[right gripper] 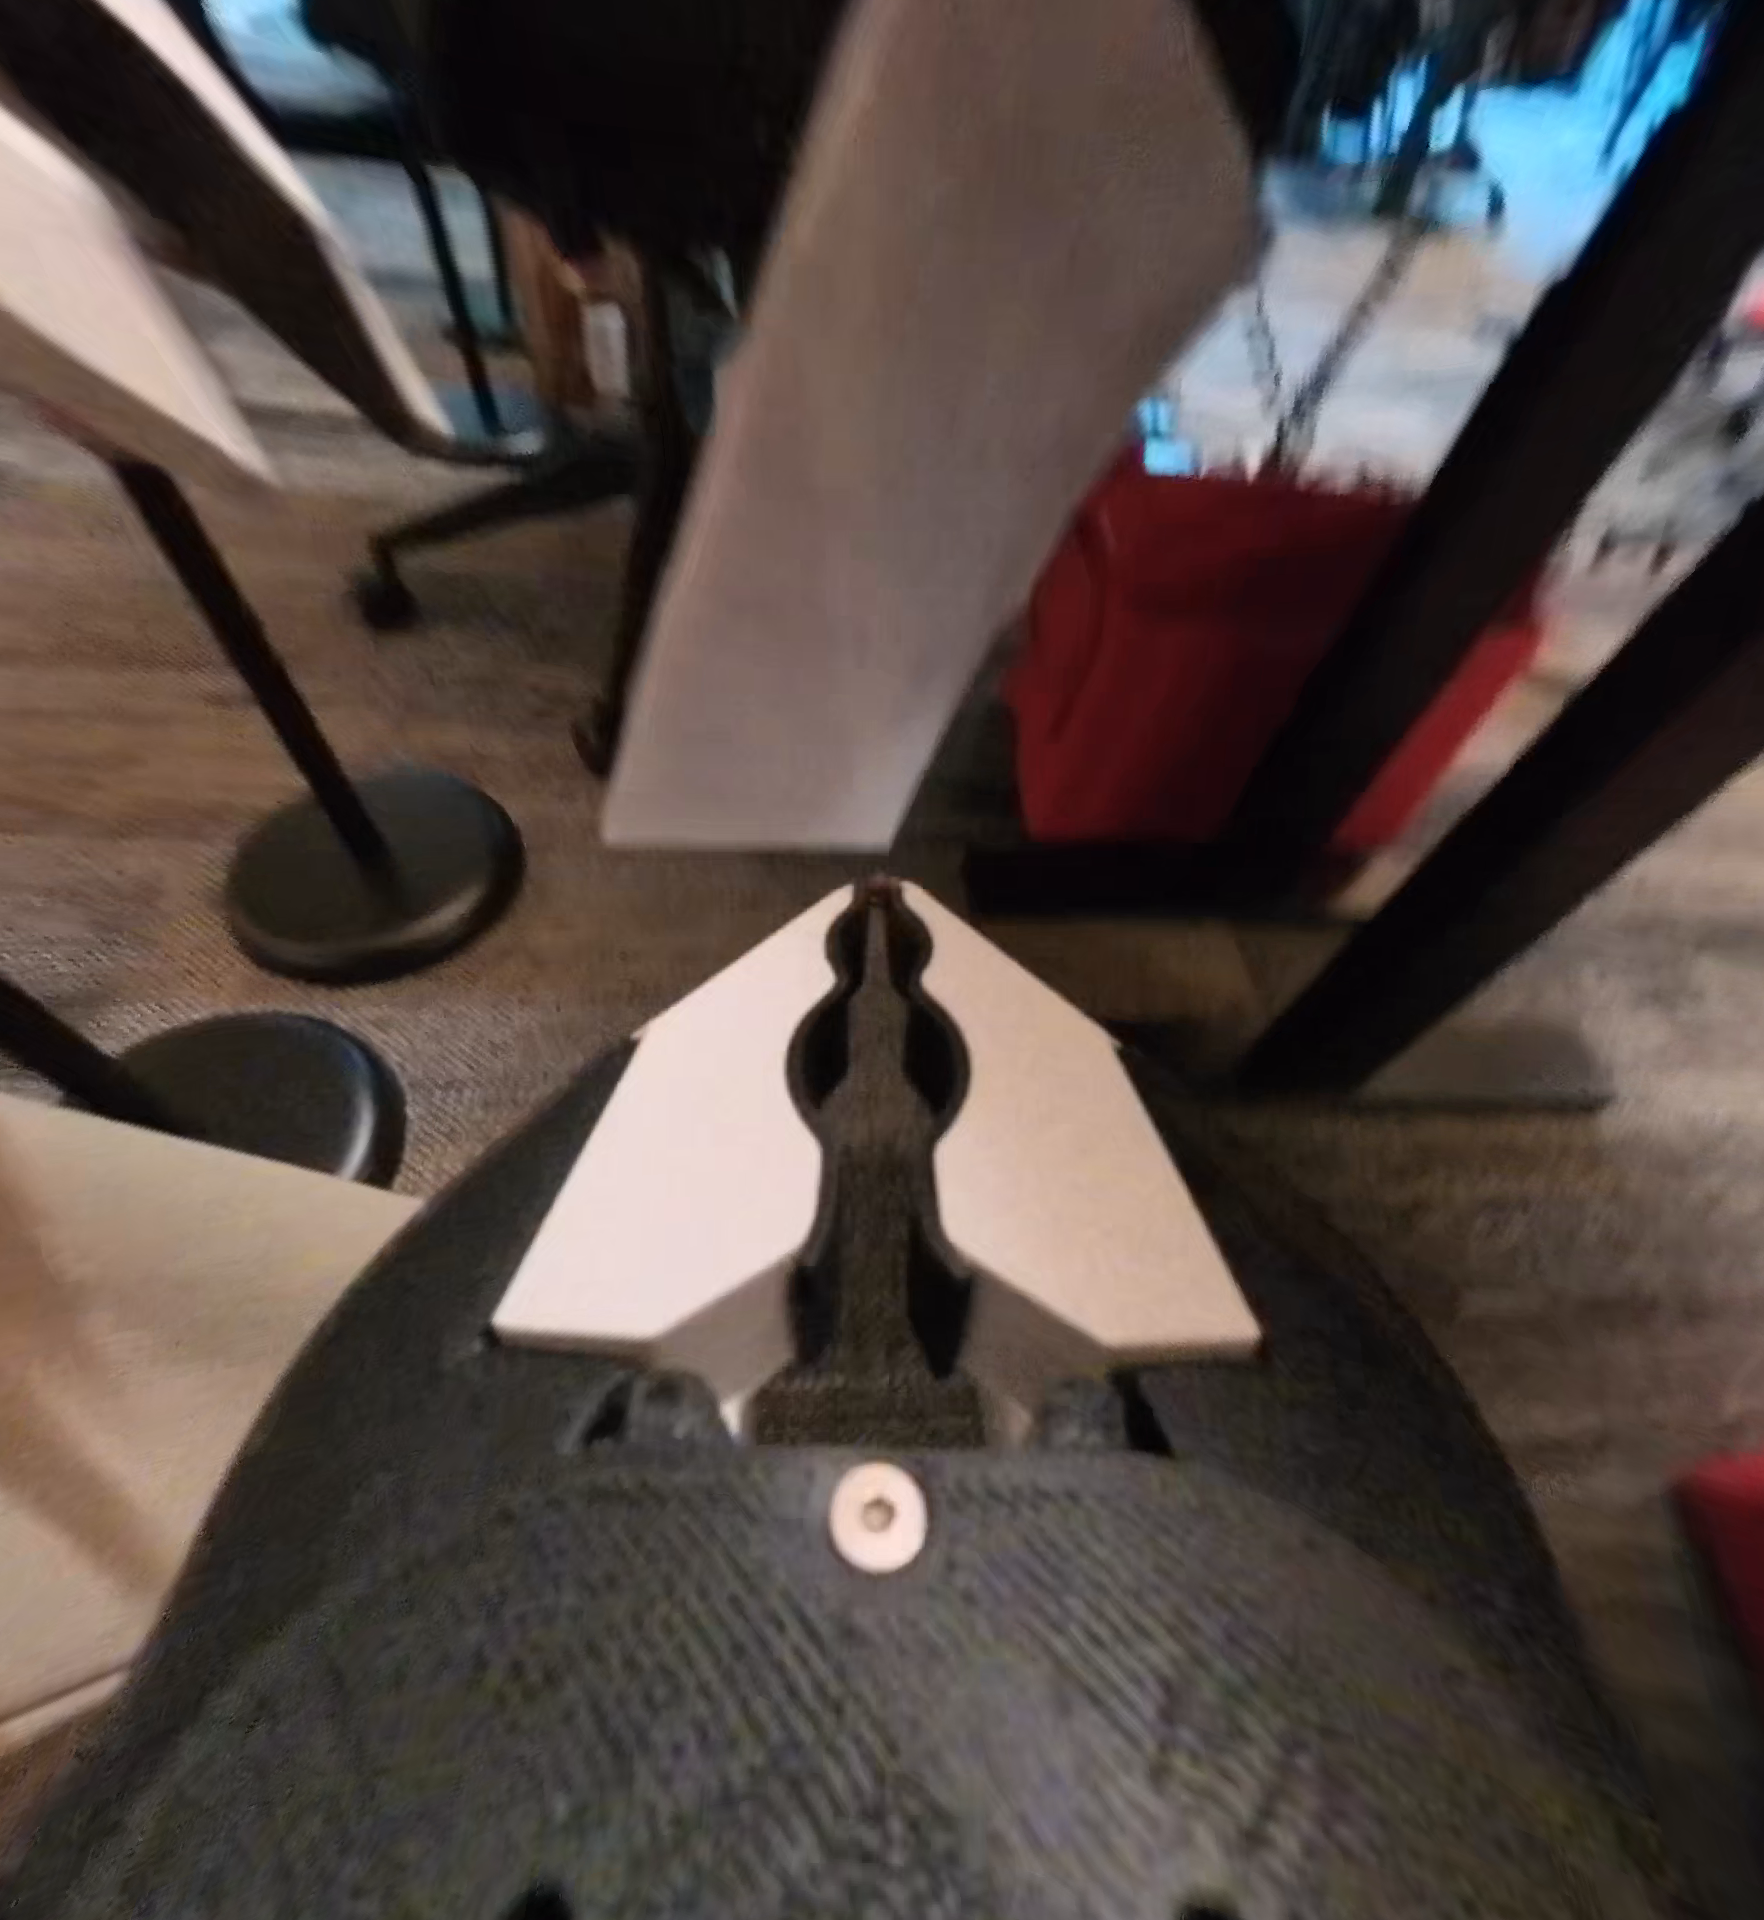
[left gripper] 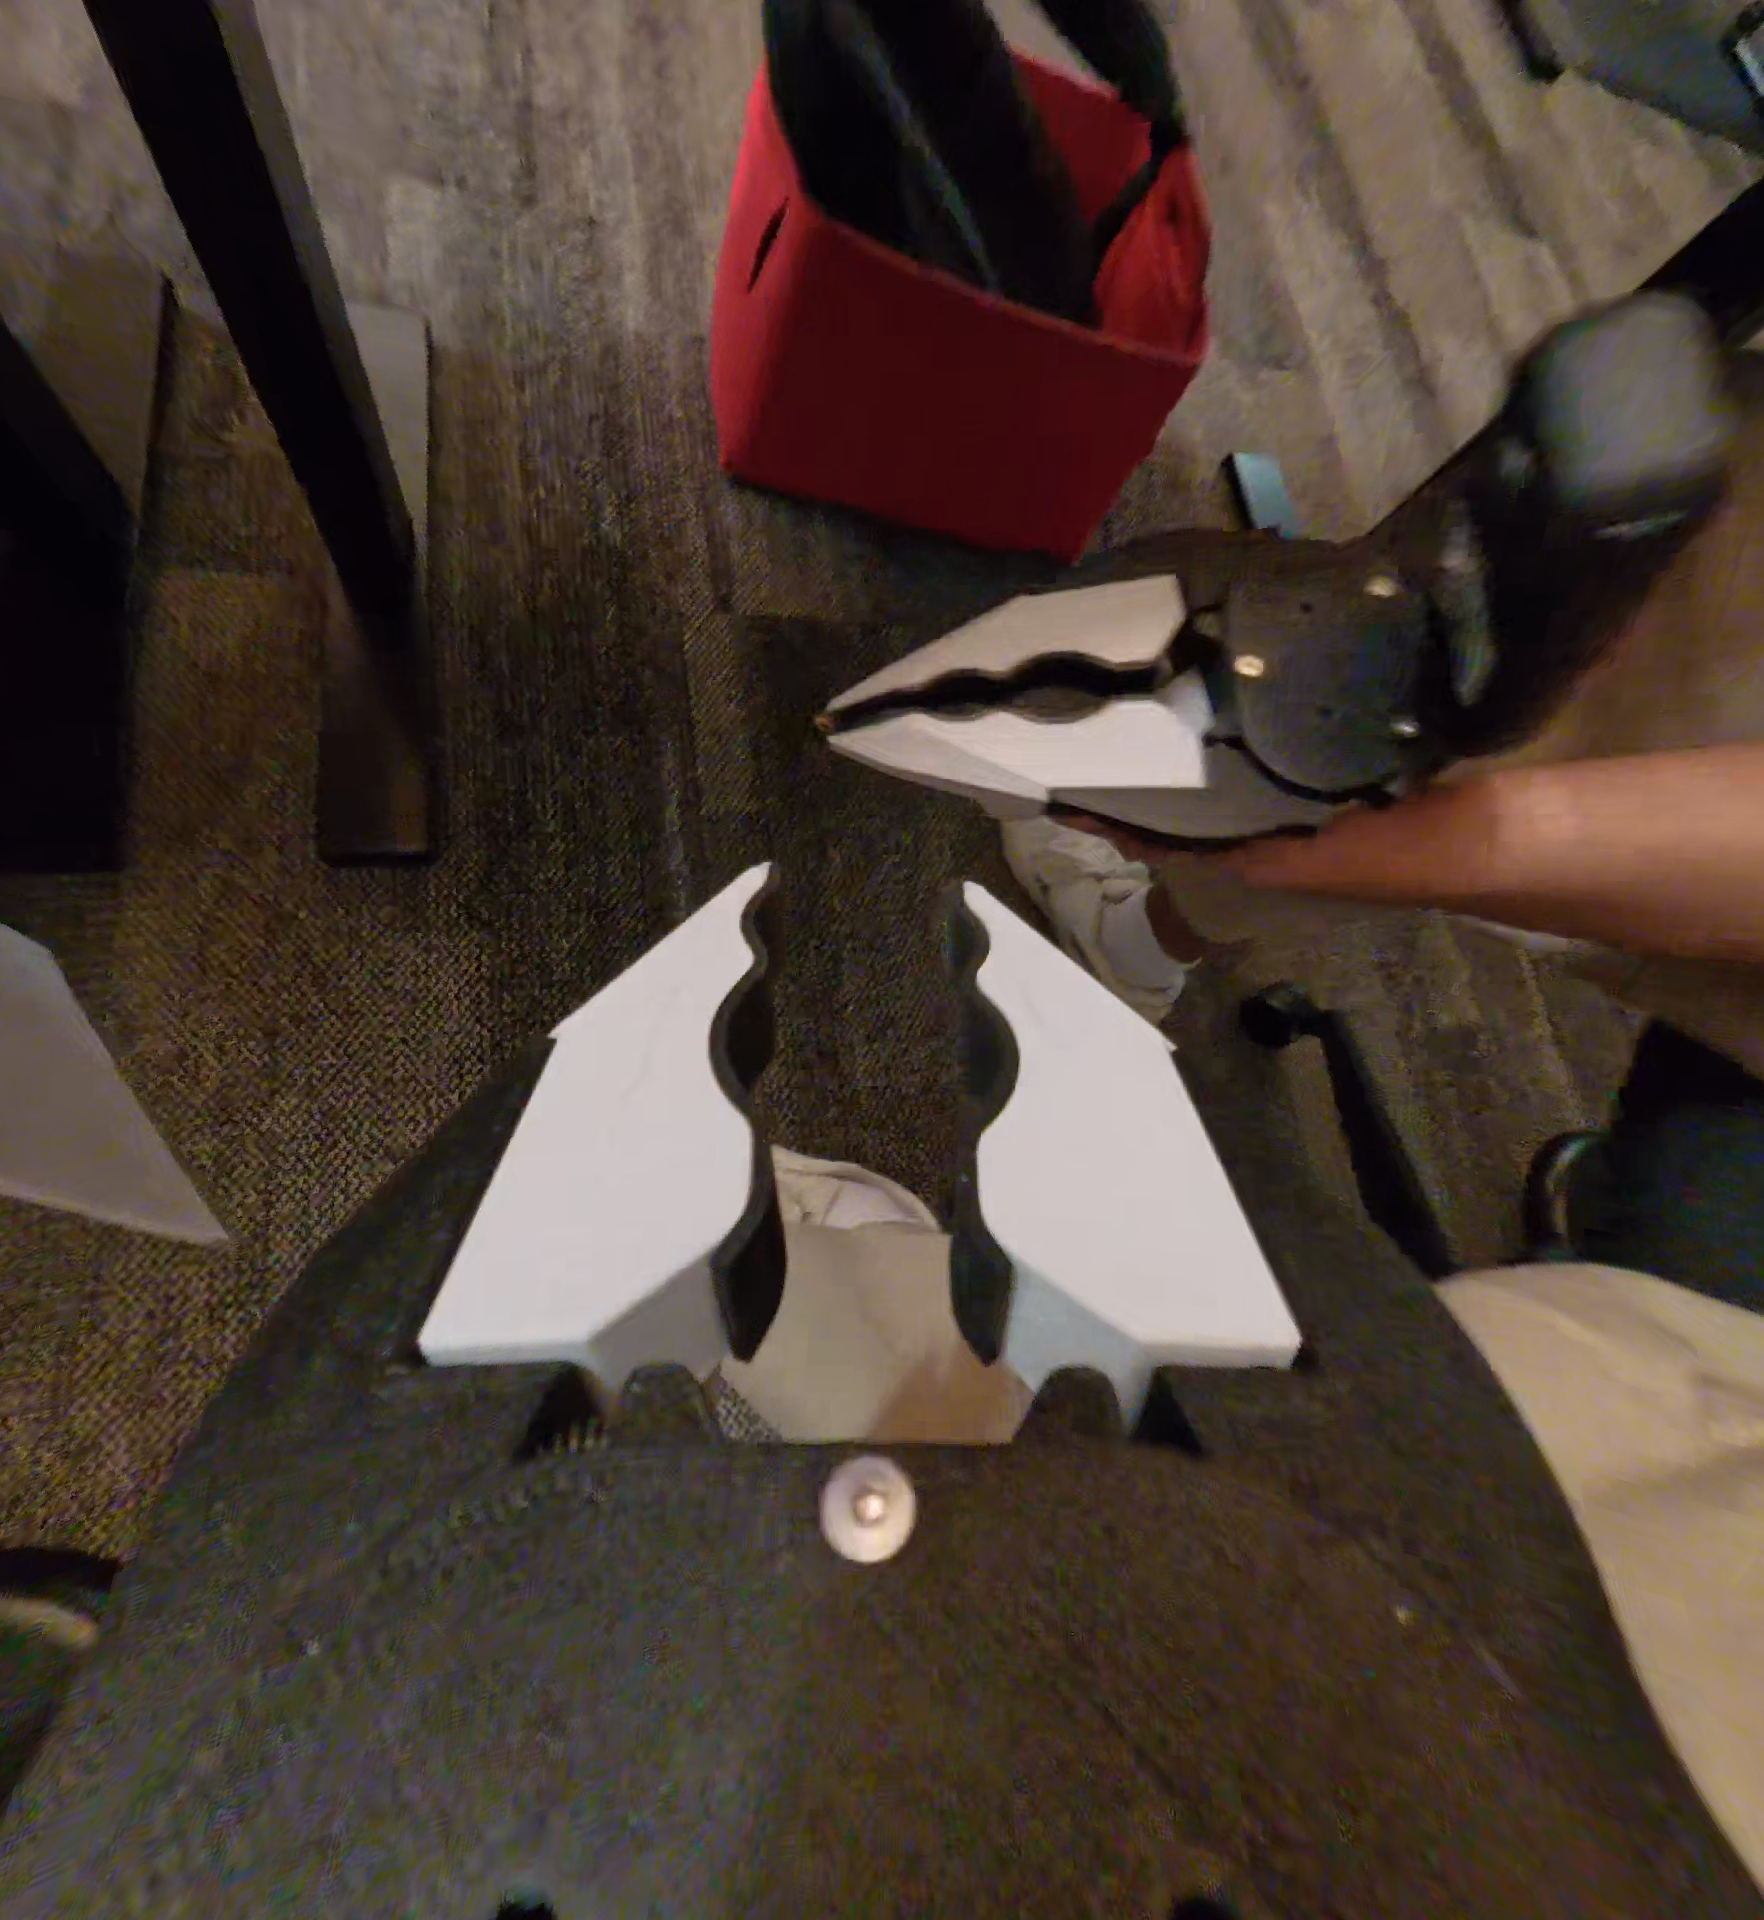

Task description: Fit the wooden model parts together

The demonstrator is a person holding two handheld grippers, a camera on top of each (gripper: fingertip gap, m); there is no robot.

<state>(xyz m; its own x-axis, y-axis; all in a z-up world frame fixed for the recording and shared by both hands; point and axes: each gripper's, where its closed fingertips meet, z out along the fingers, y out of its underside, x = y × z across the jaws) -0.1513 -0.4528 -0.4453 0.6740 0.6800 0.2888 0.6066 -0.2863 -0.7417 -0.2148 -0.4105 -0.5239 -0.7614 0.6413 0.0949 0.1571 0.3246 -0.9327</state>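
My left gripper (left gripper: 867,883) is open and empty, pointing down at the carpet. Its white fingers (left gripper: 629,1122) with black wavy pads stand well apart. My right gripper (left gripper: 828,722) shows up and to the right in the left wrist view, shut, and a hand holds it. In its own view the right gripper (right gripper: 878,891) is shut at the tips on a tiny brown wooden part (right gripper: 874,883). That part also shows as a brown speck in the left wrist view (left gripper: 821,720). No other wooden parts are in view.
A red fabric bin (left gripper: 961,343) with dark contents stands on the carpet ahead, and shows in the right wrist view (right gripper: 1221,644). Black table legs (left gripper: 265,312), round black stand bases (right gripper: 379,862) and a white panel (right gripper: 909,468) are around. A forearm (left gripper: 1532,842) and a trousered leg (left gripper: 1688,1558) are at right.
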